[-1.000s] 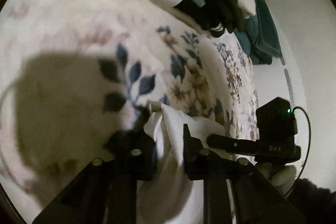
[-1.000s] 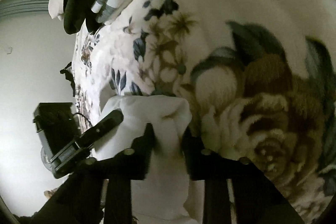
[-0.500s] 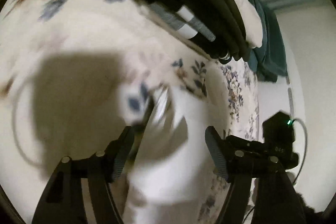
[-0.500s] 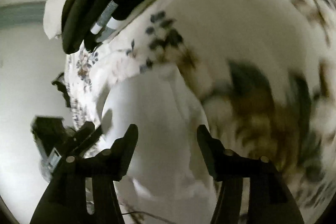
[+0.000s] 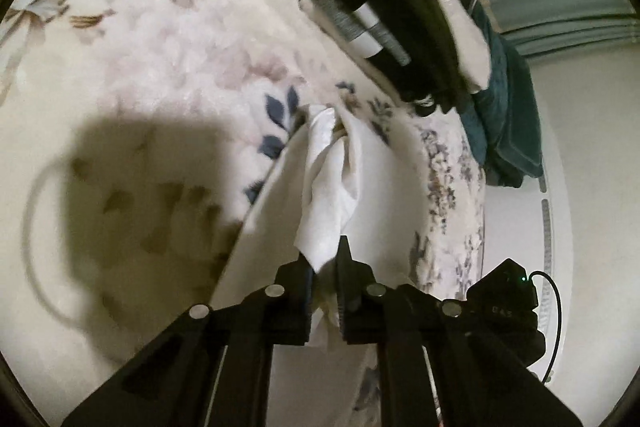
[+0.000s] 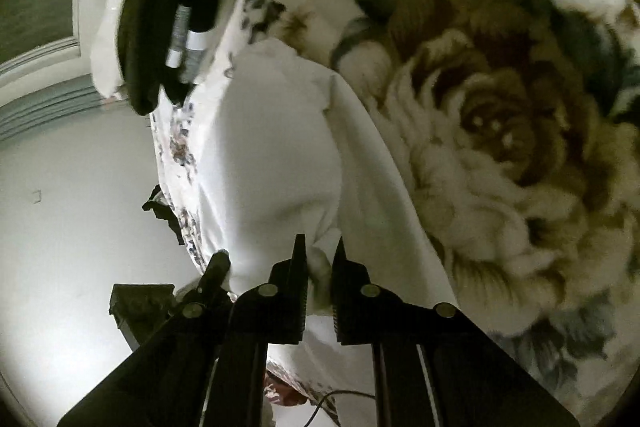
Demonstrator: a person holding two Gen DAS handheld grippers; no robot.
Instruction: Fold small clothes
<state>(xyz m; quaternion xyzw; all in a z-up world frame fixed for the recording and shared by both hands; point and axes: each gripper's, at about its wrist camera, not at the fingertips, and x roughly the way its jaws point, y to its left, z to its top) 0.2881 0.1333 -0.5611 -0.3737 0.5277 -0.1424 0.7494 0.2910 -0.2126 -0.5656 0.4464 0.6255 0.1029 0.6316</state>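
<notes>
Left gripper (image 5: pixel 325 269) is clenched on a corner of the white garment (image 5: pixel 328 187), right gripper (image 6: pixel 319 265) pinched on another bunched edge of it, both low over the floral blanket (image 5: pixel 168 59) w/ the cloth stretched ahead of the fingers. Left view alone shows a teal folded fabric (image 5: pixel 508 115) past the dark folded clothes stack (image 5: pixel 384 7), plus the other gripper's body at lower right. Right view alone shows the big brown rose print (image 6: pixel 492 131) and, prob., a small dark item (image 6: pixel 162 209) at the blanket edge.
</notes>
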